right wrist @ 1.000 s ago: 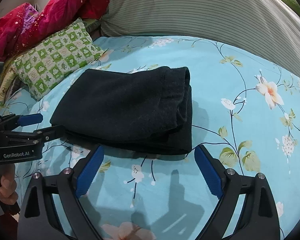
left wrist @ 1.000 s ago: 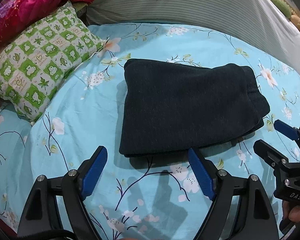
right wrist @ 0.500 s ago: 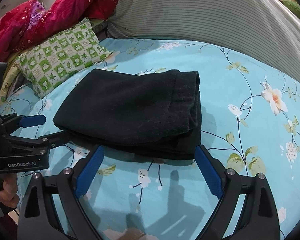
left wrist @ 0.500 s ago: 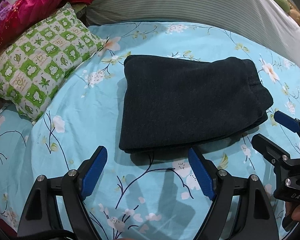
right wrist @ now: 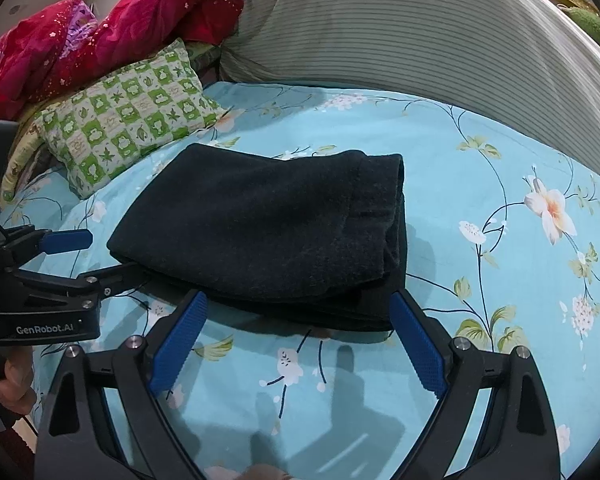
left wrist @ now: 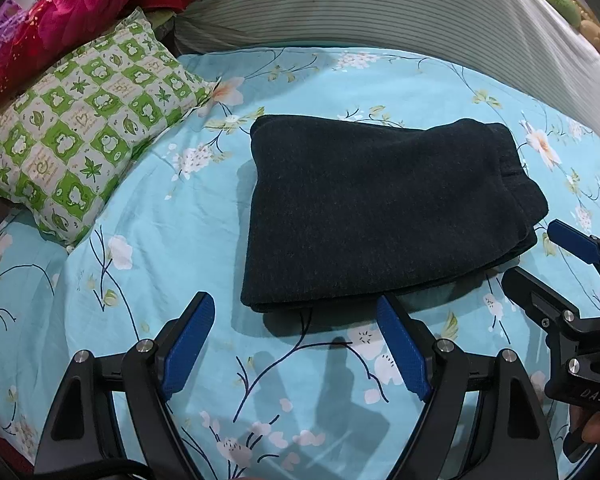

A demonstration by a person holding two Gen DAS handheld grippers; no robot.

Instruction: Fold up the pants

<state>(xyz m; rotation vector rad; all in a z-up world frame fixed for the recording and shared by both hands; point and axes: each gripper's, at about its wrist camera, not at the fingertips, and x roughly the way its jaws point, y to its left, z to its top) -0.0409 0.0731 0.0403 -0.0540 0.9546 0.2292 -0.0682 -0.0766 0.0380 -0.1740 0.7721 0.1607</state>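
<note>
Left gripper [left wrist: 296, 308] hangs with jaws spread and empty just short of the near edge of the pants [left wrist: 380, 208]; right gripper [right wrist: 300, 308] likewise gapes empty at that edge, toward the pants' right end. Over the last second both have drawn slightly back and the dark bundle has not shifted, which suggests the folding is complete and the tools are retreating. From left to right: a green checked pillow [left wrist: 84, 132] lies well apart from the pants; the pants rest as a compact layered rectangle on the floral bedsheet [left wrist: 172, 240]; bare sheet extends rightward to a striped bolster [right wrist: 420, 40], leaving free room on every side.
</note>
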